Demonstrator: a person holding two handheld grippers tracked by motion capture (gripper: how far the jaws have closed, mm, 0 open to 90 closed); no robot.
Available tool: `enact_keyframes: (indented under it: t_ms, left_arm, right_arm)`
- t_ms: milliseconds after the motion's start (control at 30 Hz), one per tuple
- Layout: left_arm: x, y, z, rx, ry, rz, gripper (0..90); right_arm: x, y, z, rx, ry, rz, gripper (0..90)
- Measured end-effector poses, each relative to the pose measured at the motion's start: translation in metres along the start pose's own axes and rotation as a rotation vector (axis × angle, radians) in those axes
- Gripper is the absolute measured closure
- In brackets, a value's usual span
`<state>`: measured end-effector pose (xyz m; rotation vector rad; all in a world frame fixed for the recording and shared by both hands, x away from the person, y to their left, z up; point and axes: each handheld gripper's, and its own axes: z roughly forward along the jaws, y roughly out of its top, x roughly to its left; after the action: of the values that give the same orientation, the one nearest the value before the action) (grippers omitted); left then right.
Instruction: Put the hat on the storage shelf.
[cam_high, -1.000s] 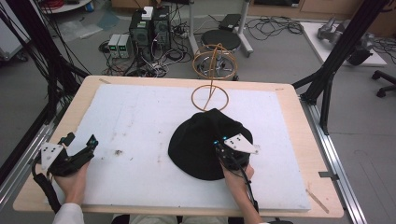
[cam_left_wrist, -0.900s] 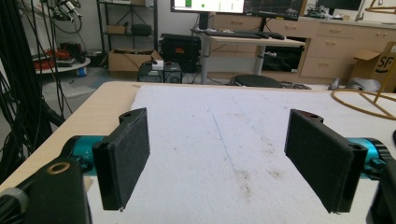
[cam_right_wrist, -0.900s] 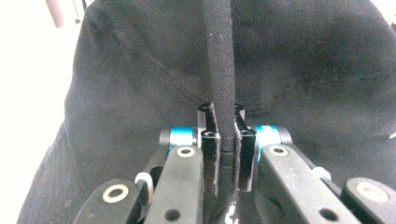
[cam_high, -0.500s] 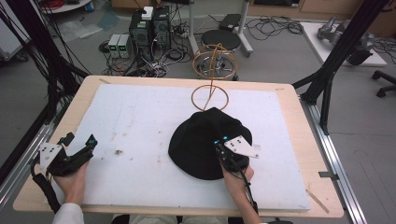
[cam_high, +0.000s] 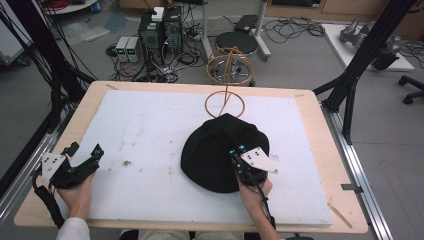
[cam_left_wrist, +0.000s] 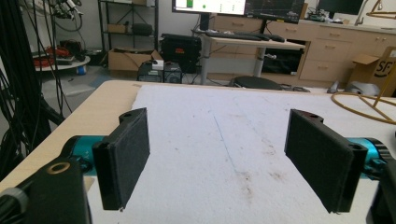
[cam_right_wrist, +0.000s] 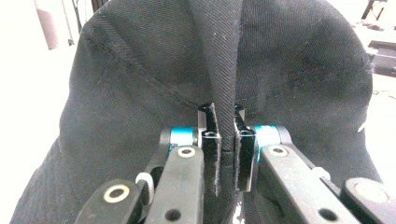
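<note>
From up high I see the black hat (cam_high: 220, 150) lying on the white board (cam_high: 150, 125) a little right of the middle, its far edge touching the base ring of the gold wire stand (cam_high: 225, 102); the board covers most of the wooden table (cam_high: 312, 120). My right gripper (cam_high: 236, 156) sits at the hat's near right side, the grey plate on top tilted toward the right; in the right gripper view its 2 jaws are pressed nearly together with a raised fold of the black cloth pinched between them, the fold running up from the jaws past a seam in the hat (cam_right_wrist: 140, 70).

My left gripper (cam_high: 85, 154) rests at the near left corner of the board, well apart from the hat, with my left hand (cam_high: 77, 192) behind it; in the left gripper view its 2 black pads (cam_left_wrist: 128, 156) stand wide apart with nothing between them but the stained white board (cam_left_wrist: 224, 140), and part of the gold ring (cam_left_wrist: 364, 105) shows at the far right.

Against the picture from 1.0 s ago I find very little changed; the hat has the same outline and place, and the right gripper is at the same spot on it; the left gripper sits about where it was at the left corner, perhaps a touch nearer the table edge, though I cannot be sure at this size.
</note>
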<state>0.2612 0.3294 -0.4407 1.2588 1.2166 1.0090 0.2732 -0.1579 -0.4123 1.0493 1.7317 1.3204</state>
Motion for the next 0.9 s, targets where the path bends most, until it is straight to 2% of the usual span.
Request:
enact_keyframes:
  t_ms: [233, 467, 900]
  left_arm:
    - [0.001, 0.000, 0.000, 0.001, 0.001, -0.003, 22.4]
    - [0.001, 0.000, 0.001, 0.001, 0.000, -0.003, 22.4]
    - [0.003, 0.000, 0.002, 0.001, 0.001, -0.009, 22.4]
  right_arm:
    - [-0.001, 0.005, -0.006, -0.047, 0.000, 0.019, 85.8]
    - [0.000, 0.011, -0.011, -0.078, -0.008, 0.017, 85.8]
    - [-0.003, 0.032, -0.031, -0.182, -0.032, 0.018, 85.7]
